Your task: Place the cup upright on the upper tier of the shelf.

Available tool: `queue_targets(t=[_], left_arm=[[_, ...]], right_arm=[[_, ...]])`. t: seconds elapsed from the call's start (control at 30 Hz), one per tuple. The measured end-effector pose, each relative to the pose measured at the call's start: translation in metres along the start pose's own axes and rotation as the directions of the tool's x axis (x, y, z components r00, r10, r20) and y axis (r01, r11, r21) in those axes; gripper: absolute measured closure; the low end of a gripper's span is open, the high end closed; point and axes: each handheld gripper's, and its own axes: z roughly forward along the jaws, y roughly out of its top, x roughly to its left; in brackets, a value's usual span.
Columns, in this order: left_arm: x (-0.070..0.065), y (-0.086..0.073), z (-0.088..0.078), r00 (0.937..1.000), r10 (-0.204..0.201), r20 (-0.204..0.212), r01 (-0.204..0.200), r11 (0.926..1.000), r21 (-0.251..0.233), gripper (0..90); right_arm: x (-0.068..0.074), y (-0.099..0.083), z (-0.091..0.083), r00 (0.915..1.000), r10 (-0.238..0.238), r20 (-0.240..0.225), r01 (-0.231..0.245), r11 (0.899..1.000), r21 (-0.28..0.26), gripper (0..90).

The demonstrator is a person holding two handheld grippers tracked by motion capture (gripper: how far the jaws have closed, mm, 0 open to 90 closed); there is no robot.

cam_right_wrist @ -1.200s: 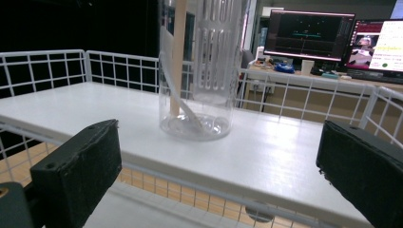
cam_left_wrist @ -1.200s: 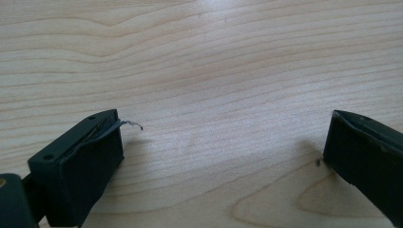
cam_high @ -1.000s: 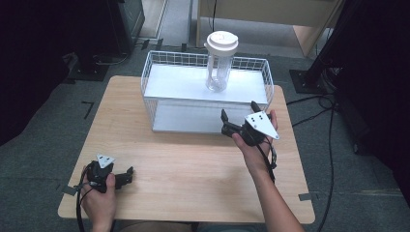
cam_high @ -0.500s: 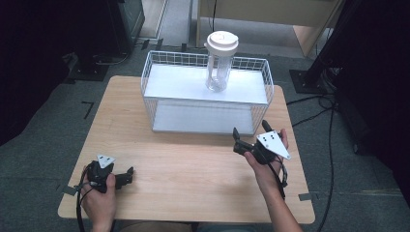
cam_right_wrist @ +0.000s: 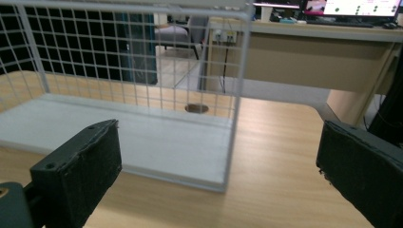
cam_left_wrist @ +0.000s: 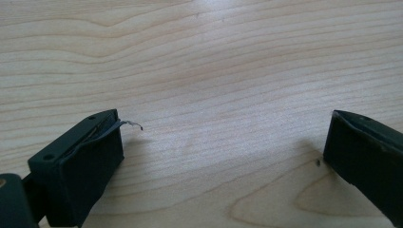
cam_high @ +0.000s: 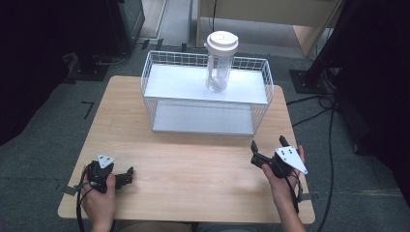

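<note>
Resting grippers — no legible writing — bottle.

Left gripper: two black jaws rising from the bottom edge, set wide apart with nothing between them. Left-hand jaw: blocky, with small round holes on its top face; a thin strip of lining peels off its inner edge and curls out into a short loose wisp. Right-hand jaw: cut off by the right edge of the frame. Table: pale wood with wavy grain, a small dark speck just beside the right-hand jaw. Jaws sit low over the wood; contact cannot be told.
</note>
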Motion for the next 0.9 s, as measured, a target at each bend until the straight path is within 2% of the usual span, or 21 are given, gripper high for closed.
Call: queue_targets(t=[0.27, 0.47, 0.63, 0.7, 0.9], left_arm=[[0.0, 0.0, 0.0, 1.0, 0.001, 0.002, -0.001, 1.0, 0.0, 0.0], [-0.001, 0.0, 0.0, 1.0, 0.005, 0.007, -0.005, 1.0, -0.001, 0.0], [-0.001, 0.0, 0.0, 1.0, 0.005, 0.007, -0.005, 1.0, -0.001, 0.0], [-0.001, 0.0, 0.0, 1.0, 0.005, 0.007, -0.005, 1.0, -0.001, 0.0], [-0.001, 0.0, 0.0, 1.0, 0.005, 0.007, -0.005, 1.0, -0.001, 0.0]], right_arm=[[-0.019, -0.022, -0.014, 0.9991, 0.008, 0.042, -0.011, 0.999, 0.052, 1.3], [-0.029, -0.038, -0.022, 0.9985, 0.007, 0.054, -0.012, 0.995, 0.098, 1.3], [-0.036, -0.053, -0.029, 0.9983, -0.021, 0.055, 0.013, 0.989, 0.15, 1.2], [-0.039, -0.058, -0.032, 0.9976, -0.01, 0.068, -0.001, 0.986, 0.166, 1.2], [-0.049, -0.068, -0.041, 0.9973, 0.011, 0.072, -0.027, 0.974, 0.225, 1.3]])
